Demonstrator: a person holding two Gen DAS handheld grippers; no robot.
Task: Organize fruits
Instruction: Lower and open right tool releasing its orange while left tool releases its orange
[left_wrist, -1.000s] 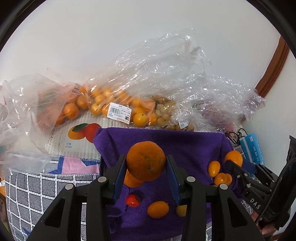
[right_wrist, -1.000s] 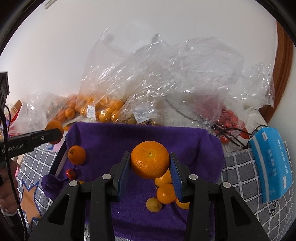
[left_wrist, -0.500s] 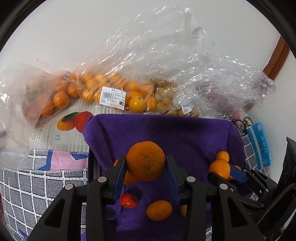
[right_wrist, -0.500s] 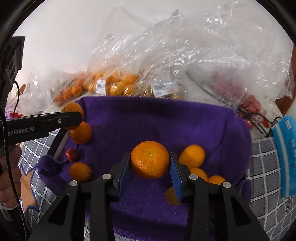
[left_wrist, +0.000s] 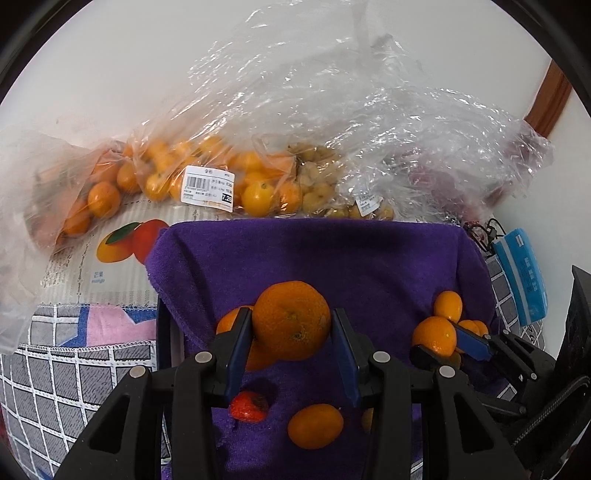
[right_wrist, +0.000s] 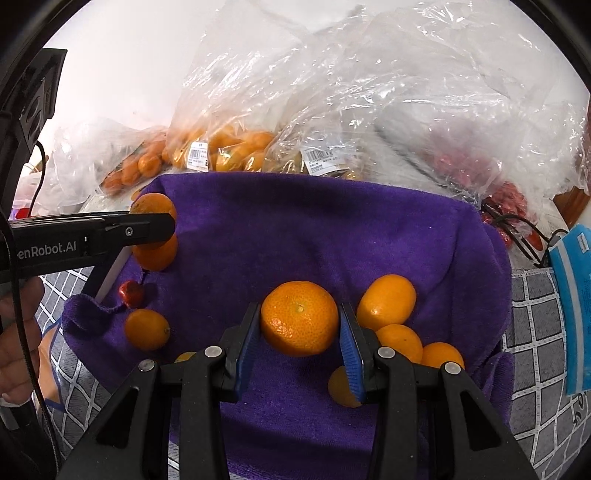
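Purple towel (right_wrist: 303, 236) as landmark. My left gripper (left_wrist: 291, 339) clamps mandarin (left_wrist: 291, 319) above towel's left edge; my right gripper (right_wrist: 300, 332) clamps mandarin (right_wrist: 299, 317) above towel centre. Lower to cloth, part fingers slowly, avoid rolling.

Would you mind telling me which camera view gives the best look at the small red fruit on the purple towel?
The right wrist view: the small red fruit lies unobstructed on the purple towel, near its left edge. In the left wrist view, the same fruit sits just below the left gripper, whose finger partly covers it.
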